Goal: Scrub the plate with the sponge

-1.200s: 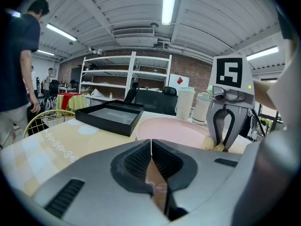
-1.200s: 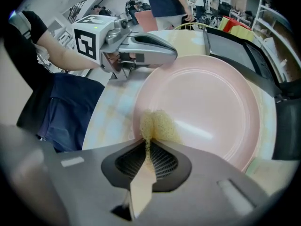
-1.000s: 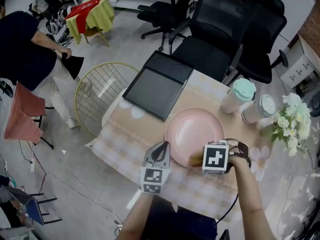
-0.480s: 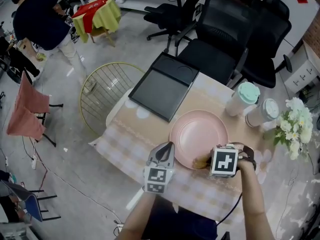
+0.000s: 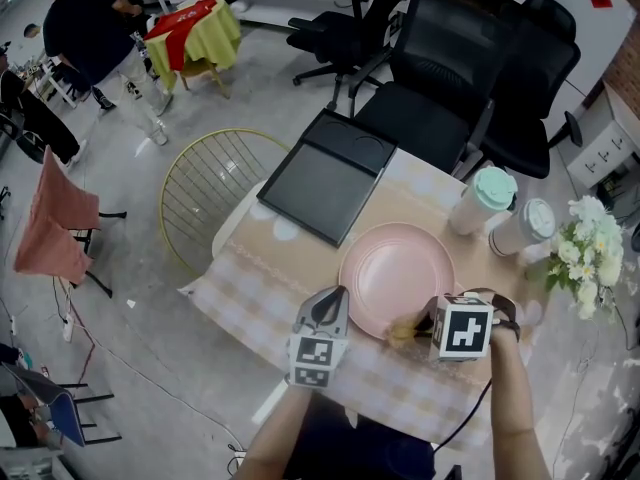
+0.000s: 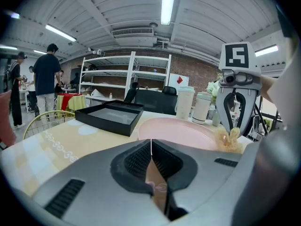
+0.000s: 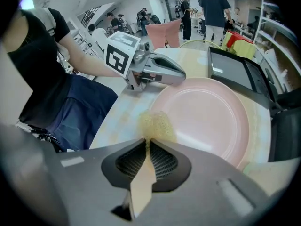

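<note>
Small table [image 5: 262, 268] with a beige-and-white checked cloth over the whole top. Black tray [image 5: 322, 176] sits at the far-left corner. Pink plate [image 5: 397, 268] is near the front, just beside the tray's near edge. On the far right, a mint-lidded tumbler [image 5: 479, 199] and a grey-lidded tumbler [image 5: 521, 225] stand upright, close together. White flowers [image 5: 585, 251] are at the right edge.

The round pink plate [image 5: 395, 268] is lying flat and empty. The small yellowish sponge [image 5: 403, 330] is sitting at its near edge, pinched in the right gripper [image 7: 146, 142].
</note>
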